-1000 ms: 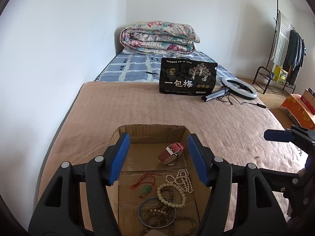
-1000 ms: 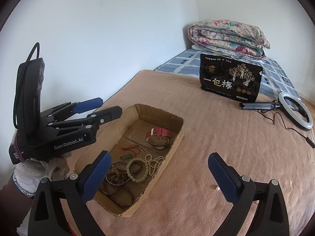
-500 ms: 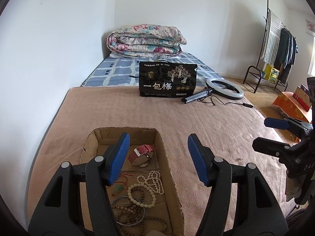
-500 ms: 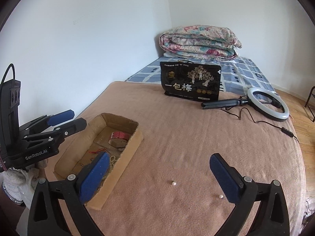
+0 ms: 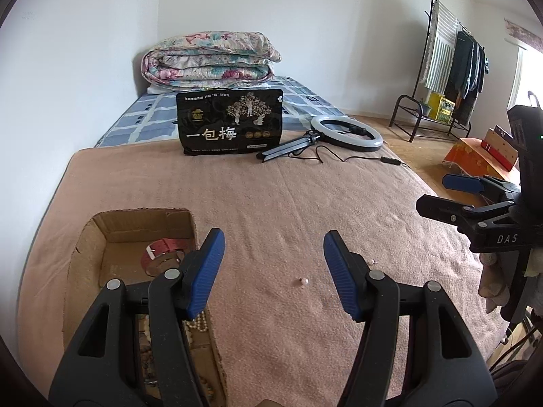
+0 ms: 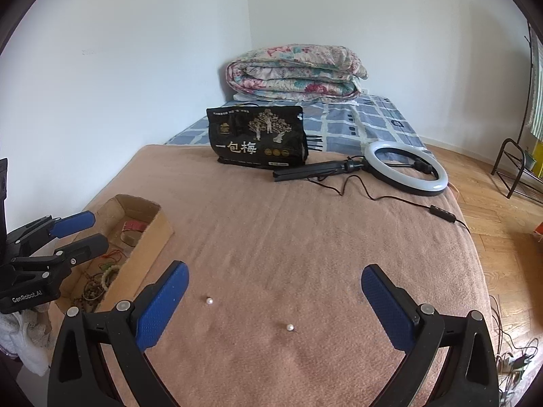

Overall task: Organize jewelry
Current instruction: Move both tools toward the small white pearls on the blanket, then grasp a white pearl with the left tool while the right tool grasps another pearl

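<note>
Folded floral quilt (image 6: 295, 71) on checked sheet (image 6: 370, 118) against white wall. Black snack bag (image 6: 256, 137) upright on brown blanket (image 6: 305, 230), ring light (image 6: 405, 168) beside it. Clothes rack (image 5: 448, 68) far right.

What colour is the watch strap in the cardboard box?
Red, or pinkish red; the watch strap shows best in the left wrist view.

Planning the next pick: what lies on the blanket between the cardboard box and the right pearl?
The other pearl, loose on the blanket between the box and the right pearl; right wrist view.
</note>
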Tool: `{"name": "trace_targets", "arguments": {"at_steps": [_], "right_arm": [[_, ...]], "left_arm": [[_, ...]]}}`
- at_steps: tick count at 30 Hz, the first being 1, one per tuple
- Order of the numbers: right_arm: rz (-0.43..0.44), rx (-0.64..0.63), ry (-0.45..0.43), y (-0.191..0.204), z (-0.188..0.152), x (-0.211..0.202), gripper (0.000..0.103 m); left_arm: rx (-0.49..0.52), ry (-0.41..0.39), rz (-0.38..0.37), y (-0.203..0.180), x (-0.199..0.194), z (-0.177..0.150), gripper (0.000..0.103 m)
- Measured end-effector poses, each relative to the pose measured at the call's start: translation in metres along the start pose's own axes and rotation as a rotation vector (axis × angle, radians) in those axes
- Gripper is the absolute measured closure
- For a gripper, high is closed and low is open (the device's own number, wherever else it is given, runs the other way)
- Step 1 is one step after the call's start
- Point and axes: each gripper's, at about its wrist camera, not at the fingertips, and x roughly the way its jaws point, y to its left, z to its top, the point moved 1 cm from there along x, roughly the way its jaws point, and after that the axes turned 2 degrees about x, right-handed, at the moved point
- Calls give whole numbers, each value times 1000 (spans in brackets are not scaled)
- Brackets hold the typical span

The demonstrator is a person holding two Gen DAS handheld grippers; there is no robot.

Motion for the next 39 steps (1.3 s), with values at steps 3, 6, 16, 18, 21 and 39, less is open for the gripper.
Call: {"name": "trace_targets", "arguments": {"at_steps": [3, 6, 16, 18, 21, 39], "right_arm": [[-18, 10, 6, -13, -6, 2, 0], [-38, 14, 9, -23, -13, 7, 0], [-25, 36, 43, -46, -38, 25, 0], [-17, 41, 58, -48, -43, 30, 0], [-12, 36, 84, -49, -50, 38, 4], [64, 2, 179, -32, -83, 76, 50]], "left_arm": [[-8, 17, -18, -9, 10, -4, 40], [-12, 43, -31, -16, 23, -8, 47], [-19, 136, -40, -33, 72, -29, 64], [-23, 152, -42, -34, 81, -34, 64], [-25, 176, -44, -37, 93, -41, 70], [-5, 251, -53, -44, 135, -67, 81]]}}
